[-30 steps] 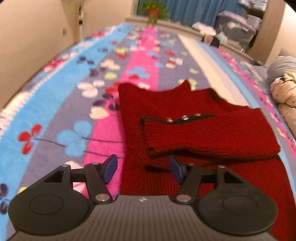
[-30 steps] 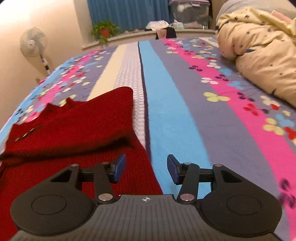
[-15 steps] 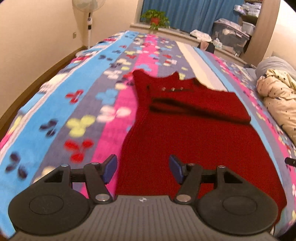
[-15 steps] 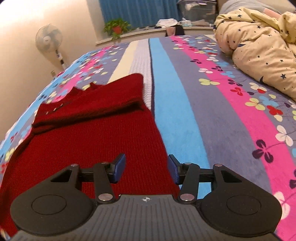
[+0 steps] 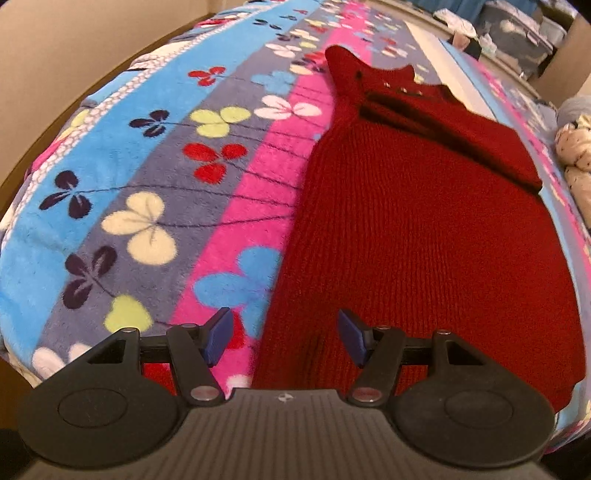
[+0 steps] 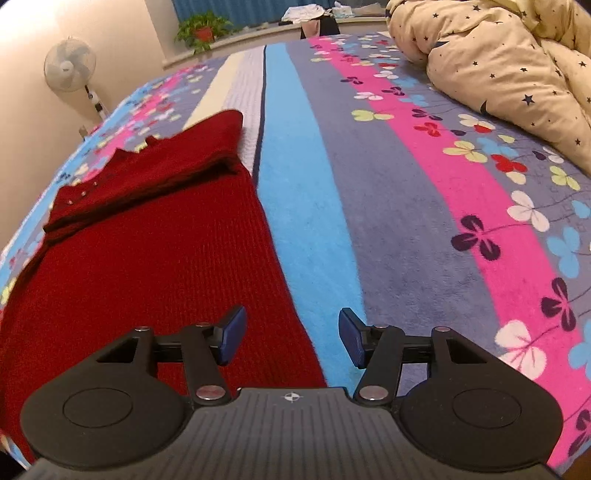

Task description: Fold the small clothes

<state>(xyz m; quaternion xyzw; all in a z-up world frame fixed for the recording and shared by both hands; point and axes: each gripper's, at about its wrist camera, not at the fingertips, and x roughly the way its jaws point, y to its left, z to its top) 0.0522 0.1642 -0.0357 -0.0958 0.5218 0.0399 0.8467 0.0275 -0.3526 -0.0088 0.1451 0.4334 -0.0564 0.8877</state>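
Note:
A dark red knitted sweater (image 5: 424,229) (image 6: 147,251) lies flat on the striped flowered blanket (image 5: 147,184) (image 6: 406,184), its sleeves folded across the chest near the collar. My left gripper (image 5: 283,338) hovers open above the sweater's lower left edge, nothing between its blue pads. My right gripper (image 6: 289,338) hangs over the sweater's lower right edge where red knit meets the blue stripe; its jaws are opening and hold nothing.
A cream star-patterned duvet (image 6: 509,62) is bunched at the right side of the bed. A standing fan (image 6: 70,72) and a potted plant (image 6: 203,31) stand by the far wall. The bed's near edge runs just below both grippers.
Both grippers have pulled back from the folded sleeves toward the sweater's bottom hem. The right jaws have spread slightly wider.

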